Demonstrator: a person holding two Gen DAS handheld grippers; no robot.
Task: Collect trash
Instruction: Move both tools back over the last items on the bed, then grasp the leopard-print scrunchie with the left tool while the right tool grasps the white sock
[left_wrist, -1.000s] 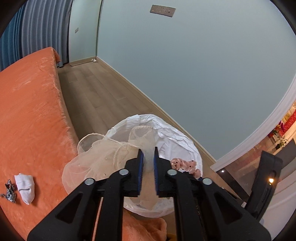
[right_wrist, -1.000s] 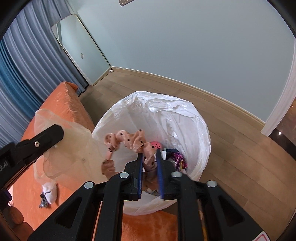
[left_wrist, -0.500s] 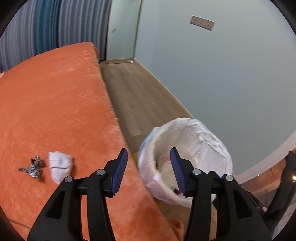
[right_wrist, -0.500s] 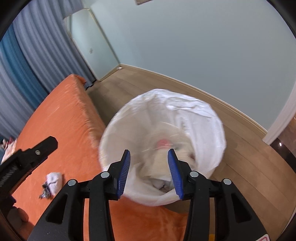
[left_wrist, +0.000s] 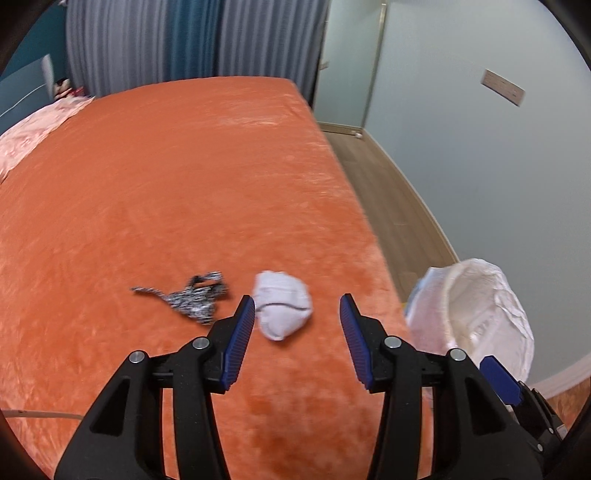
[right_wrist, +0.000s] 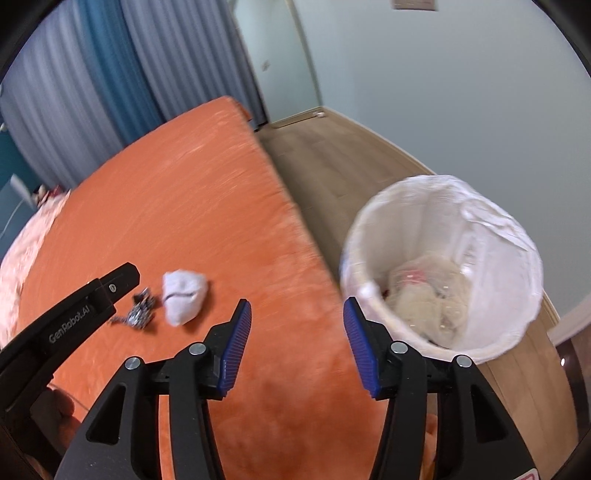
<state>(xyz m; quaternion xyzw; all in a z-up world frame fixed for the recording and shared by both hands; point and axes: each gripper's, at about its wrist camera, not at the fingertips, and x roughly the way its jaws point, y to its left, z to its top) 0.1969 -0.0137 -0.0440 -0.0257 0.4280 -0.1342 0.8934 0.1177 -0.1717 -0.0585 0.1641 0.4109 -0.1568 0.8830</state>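
A crumpled white sock (left_wrist: 282, 303) lies on the orange bed (left_wrist: 166, 177), with a black-and-white patterned scrap (left_wrist: 192, 299) just left of it. My left gripper (left_wrist: 297, 317) is open and empty, its jaws framing the sock from above. My right gripper (right_wrist: 297, 321) is open and empty over the bed edge. The sock (right_wrist: 184, 293) and the scrap (right_wrist: 138, 314) lie to its left. The white-lined trash bin (right_wrist: 517, 236) stands on the floor at its right, holding beige tulle and pink items (right_wrist: 424, 295). The bin also shows in the left wrist view (left_wrist: 480, 314).
Wooden floor (right_wrist: 332, 162) runs between the bed (right_wrist: 177, 206) and a pale blue wall. Blue and grey curtains (left_wrist: 192, 40) hang behind the bed. Pink bedding (left_wrist: 33, 129) lies at the far left. The left gripper's body (right_wrist: 74, 317) crosses the right wrist view.
Both grippers opened and dropped the tulle and the pink spotted piece into the bin. Both then swung left from the bin toward the sock on the bed.
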